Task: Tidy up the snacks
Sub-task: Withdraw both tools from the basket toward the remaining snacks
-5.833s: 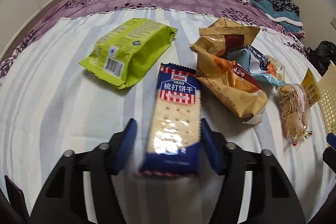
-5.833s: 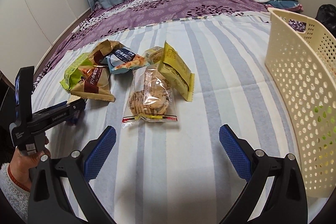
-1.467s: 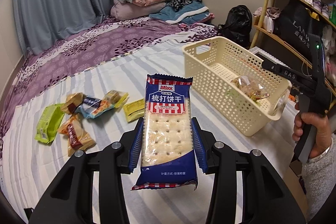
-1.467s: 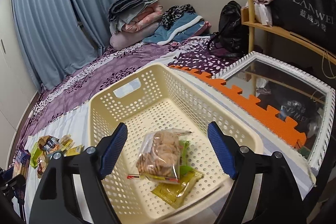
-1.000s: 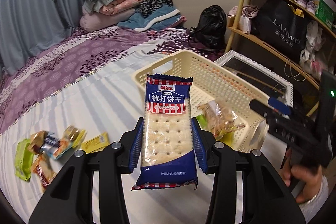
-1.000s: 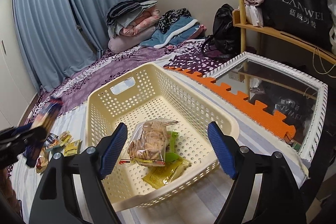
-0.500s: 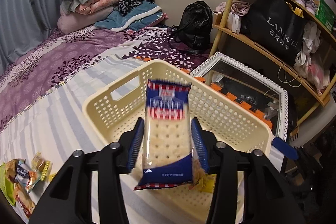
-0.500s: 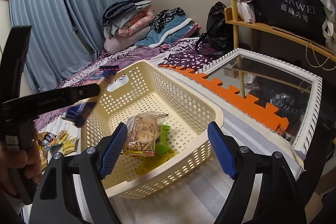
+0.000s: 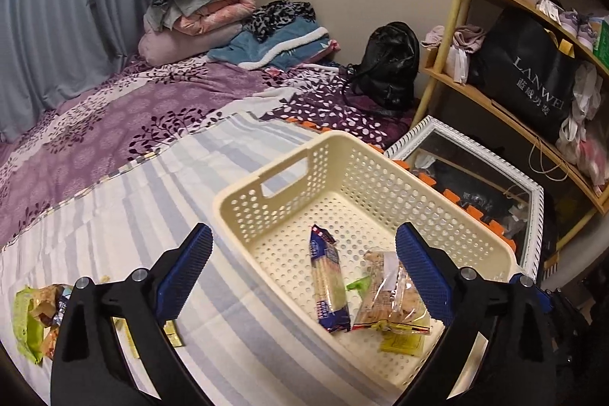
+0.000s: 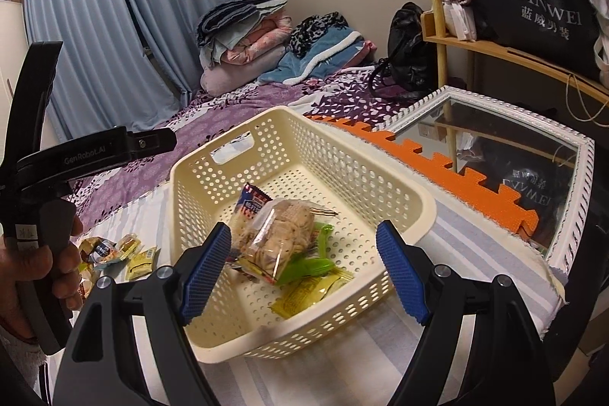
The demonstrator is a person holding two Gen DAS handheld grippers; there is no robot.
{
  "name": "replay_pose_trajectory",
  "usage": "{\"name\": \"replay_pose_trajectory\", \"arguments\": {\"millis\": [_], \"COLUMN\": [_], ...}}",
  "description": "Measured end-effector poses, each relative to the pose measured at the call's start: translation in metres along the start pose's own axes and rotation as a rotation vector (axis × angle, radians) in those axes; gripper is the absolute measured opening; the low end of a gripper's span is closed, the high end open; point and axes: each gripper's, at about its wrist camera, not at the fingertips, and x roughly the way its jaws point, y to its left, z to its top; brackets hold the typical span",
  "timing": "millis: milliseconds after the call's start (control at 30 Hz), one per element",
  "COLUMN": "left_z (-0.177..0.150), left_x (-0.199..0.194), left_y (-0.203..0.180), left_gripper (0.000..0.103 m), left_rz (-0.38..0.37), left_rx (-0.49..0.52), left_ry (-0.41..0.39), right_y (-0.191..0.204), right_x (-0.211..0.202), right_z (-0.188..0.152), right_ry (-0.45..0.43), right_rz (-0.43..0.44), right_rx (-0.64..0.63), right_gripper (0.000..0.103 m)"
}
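place: home bedroom | cues: bed [image 9: 114,139], folded blankets [image 9: 198,10], curtains [image 10: 114,25], cluttered shelf [image 9: 514,37]

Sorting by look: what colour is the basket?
Cream basket, clearest in the right wrist view.

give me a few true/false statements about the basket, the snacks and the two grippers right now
1. The blue cracker pack lies inside the cream basket. True.
2. The left gripper is clamped on the cracker pack. False: its jaws are opening and nothing is between them.
3. The clear bag of biscuits is out on the striped sheet. False: it lies in the basket.
4. Some snacks lie on the sheet outside the basket. True.
5. The right gripper holds a yellow packet. False: its jaws are open and hold nothing.
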Motion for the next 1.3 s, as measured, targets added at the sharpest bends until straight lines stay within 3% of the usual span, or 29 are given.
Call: {"name": "replay_pose_trajectory", "arguments": {"millis": [633,933,1033,1300], "left_z": [-0.014,-0.035,-0.044,-0.072], "left_x": [-0.058,-0.083,-0.091,-0.115], "left_y": [0.056,0.104,0.121,0.180], "left_gripper": [0.100,0.100,0.100,0.100], "left_rz": [0.085,0.144,0.162,0.235], "left_rx": [-0.065,-0.141,-0.165,-0.260], "left_ry": [-0.046,-0.049,-0.049,-0.046], "right_y": [0.057,0.097,0.110,0.145], "right_x": [-0.015,-0.017,-0.018,-0.014], "right_z": [-0.001,-0.009,-0.012,-0.022], "right_ry": [-0.007,0.009,0.011,0.041], "right_rz": [0.085,0.137,0.150,0.187], "right_rx": [-0.082,-0.142,-0.158,-0.213], "right_gripper": [0.079,0.080,0.088,0.087]}}
